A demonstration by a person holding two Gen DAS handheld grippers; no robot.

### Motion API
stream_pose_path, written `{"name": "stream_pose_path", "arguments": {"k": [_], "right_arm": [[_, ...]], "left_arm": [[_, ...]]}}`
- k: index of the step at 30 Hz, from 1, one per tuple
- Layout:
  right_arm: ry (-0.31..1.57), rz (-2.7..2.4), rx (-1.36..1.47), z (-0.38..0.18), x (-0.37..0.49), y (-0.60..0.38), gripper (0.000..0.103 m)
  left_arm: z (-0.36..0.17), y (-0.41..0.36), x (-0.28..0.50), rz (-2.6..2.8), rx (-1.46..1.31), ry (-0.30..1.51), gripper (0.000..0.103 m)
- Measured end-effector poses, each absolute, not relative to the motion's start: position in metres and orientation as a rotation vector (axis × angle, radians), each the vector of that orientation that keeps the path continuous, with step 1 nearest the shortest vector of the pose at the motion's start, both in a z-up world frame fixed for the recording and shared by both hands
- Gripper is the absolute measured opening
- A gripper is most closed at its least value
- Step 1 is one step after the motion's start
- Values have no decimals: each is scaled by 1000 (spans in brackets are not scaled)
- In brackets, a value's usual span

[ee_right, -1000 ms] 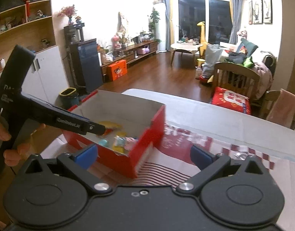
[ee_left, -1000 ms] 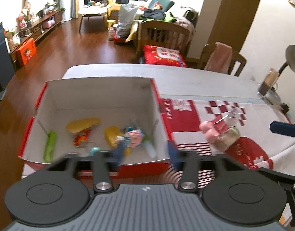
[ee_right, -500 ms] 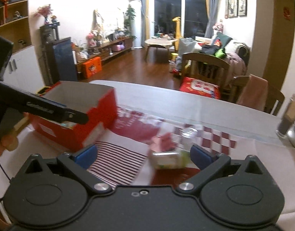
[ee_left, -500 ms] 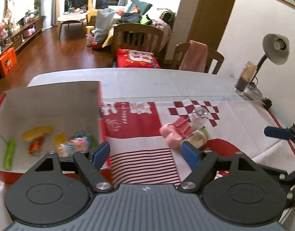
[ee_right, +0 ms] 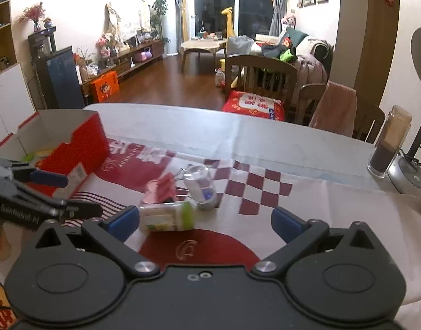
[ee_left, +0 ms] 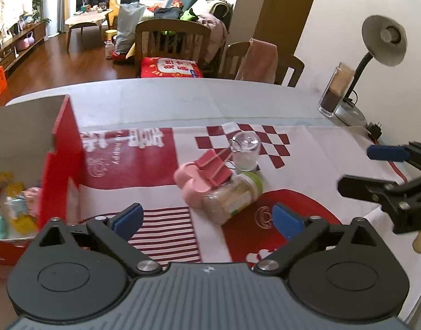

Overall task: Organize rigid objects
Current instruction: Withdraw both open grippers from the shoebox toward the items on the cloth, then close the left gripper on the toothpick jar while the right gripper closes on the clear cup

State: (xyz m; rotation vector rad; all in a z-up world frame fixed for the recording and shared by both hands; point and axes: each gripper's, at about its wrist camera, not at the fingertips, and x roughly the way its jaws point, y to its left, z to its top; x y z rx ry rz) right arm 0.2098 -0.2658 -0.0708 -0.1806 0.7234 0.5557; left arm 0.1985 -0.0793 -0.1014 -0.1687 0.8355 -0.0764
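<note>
So both grippers are empty right now. Left gripper [ee_left: 207, 220] has its jaws spread wide and still opening, with nothing between the blue pads — they hang over the cloth just short of the little pile. Right gripper [ee_right: 205, 224] is wide too, nothing pinched; its left pad sits just beside the jar's end in that view, though I can't tell if it actually touches. The pile: a clear plastic jar [ee_left: 232, 198] with a green lid lying on its side, a pink clip [ee_left: 214, 169] resting on top of it, a round pink thing [ee_left: 190, 183] pressed against the jar's near end, and a small glass bottle [ee_left: 245, 150] just behind, touching or nearly touching the rest. Off to the left is the red box [ee_left: 63, 165], open on top, with a bunch of small colourful toys [ee_left: 18, 209] blurry at the bottom — can't make out which is which. Nothing stands between the jaws and the pile. Each view catches the other gripper at its edge. Everything's on a red-and-white cloth [ee_left: 144, 159] spread over a pale table [ee_left: 169, 99]. At the far right corner there's a desk lamp [ee_left: 382, 41] and a tall glass [ee_left: 334, 93] with something dark in it. Behind the table are wooden chairs, a red cushion [ee_left: 170, 67], a sofa heaped with clothes, and a wood floor.
</note>
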Motion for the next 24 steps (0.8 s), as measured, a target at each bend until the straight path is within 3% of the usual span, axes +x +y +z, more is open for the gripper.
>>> {"name": "stream_pose_path", "arguments": {"k": [14,24], "right_arm": [[764,640,-278,-105,269,-239,102],[796,676,-336,-129,300,-219,89]], "left_arm": [[-141,-123,232,-44,-116,849,101],[-163,-122,255,38,-134,882,101]]}}
